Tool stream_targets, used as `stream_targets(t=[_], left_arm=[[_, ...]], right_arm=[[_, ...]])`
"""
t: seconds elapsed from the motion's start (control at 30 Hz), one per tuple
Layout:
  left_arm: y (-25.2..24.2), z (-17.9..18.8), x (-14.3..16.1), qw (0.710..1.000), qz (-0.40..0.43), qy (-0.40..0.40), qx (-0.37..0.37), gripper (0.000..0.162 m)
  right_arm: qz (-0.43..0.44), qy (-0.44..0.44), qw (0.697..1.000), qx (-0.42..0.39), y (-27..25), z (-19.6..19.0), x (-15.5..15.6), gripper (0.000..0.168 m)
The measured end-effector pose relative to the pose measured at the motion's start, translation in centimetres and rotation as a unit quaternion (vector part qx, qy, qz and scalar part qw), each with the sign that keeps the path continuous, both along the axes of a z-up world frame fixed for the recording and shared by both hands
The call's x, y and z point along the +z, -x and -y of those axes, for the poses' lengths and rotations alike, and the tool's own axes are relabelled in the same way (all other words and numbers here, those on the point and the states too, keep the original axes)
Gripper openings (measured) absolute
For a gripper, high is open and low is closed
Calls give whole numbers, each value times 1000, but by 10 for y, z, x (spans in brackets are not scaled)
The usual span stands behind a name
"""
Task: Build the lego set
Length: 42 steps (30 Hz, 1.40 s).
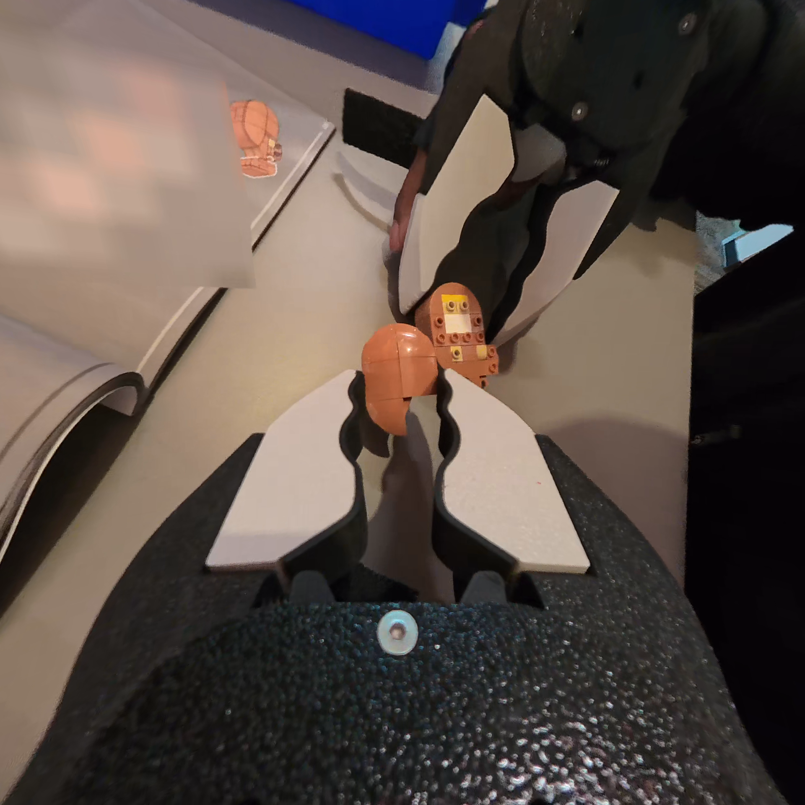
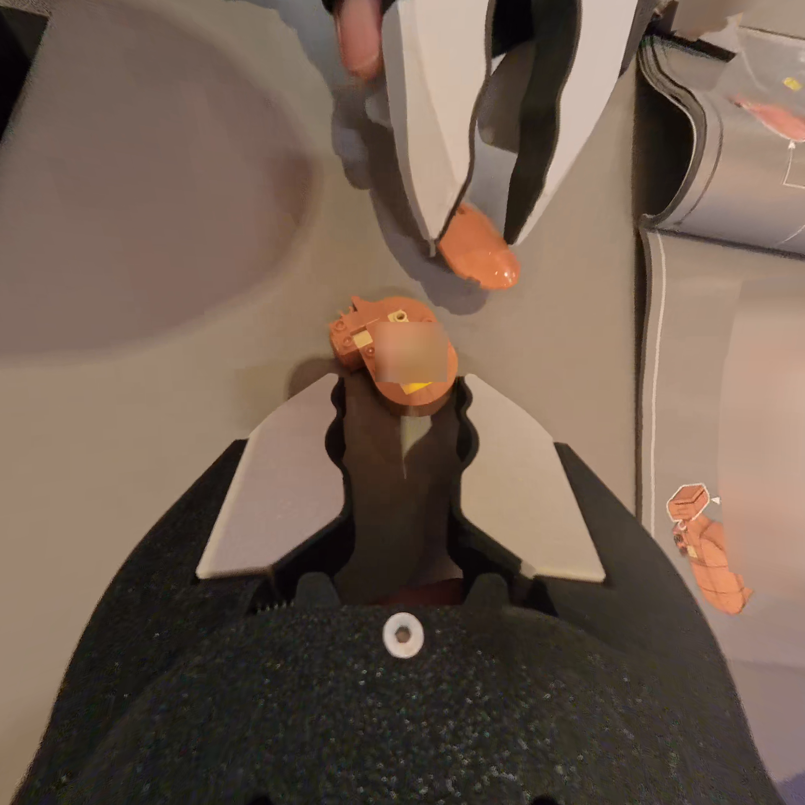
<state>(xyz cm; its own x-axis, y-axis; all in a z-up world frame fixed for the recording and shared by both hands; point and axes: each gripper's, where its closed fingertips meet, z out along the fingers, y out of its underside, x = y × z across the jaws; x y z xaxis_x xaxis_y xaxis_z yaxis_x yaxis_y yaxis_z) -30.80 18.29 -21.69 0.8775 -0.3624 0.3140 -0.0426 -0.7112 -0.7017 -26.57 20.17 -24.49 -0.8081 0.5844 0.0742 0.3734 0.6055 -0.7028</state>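
My left gripper is shut on a smooth rounded brown lego piece and holds it just above the table. My right gripper comes in from the top right. It is shut on a brown lego assembly with studs and yellow and white tiles, whose studded face is tilted toward the rounded piece. The two pieces are close, almost touching. In the right wrist view my right gripper holds the assembly by its rounded end. My left gripper holds the rounded piece a short gap beyond it.
An open instruction booklet lies on the beige table to the left, and shows on the right in the right wrist view. A black fuzzy patch and a blue thing lie behind. The table edge is at the right. Spacing between my two grippers at the tips: around 6 cm. The blue thing is about 20 cm from my right fingertips.
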Motion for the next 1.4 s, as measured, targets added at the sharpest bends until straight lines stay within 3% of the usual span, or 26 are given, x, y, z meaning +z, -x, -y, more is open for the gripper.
stream_targets(t=[0.17, 0.4, 0.53, 0.7, 0.93, 1.13, 1.4], left_arm=[[-13, -1, 9, 1000, 3, -14, -25, 31], [-19, 0, 14, 999, 5, -21, -30, 31], [-21, 1, 12, 999, 13, -18, -38, 31], [-24, 1, 13, 999, 7, -21, -44, 31], [-27, -5, 17, 996, -63, -38, -47, 31], [-30, -8, 18, 992, -112, -30, -51, 31], [-37, -7, 27, 988, -136, -18, -73, 31]], right_arm=[[-6, 4, 1000, 24, 3, -11, 1, 56], [-8, 22, 993, 119, -2, -3, 5, 45], [0, 13, 993, 119, 3, -4, 1, 40], [-16, 8, 996, 87, 9, -5, 2, 34], [-12, 12, 1000, -5, 12, -1, 2, 33], [-10, 80, 994, -71, 12, 7, 16, 33], [-50, 122, 988, -80, 6, 12, 33, 33]])
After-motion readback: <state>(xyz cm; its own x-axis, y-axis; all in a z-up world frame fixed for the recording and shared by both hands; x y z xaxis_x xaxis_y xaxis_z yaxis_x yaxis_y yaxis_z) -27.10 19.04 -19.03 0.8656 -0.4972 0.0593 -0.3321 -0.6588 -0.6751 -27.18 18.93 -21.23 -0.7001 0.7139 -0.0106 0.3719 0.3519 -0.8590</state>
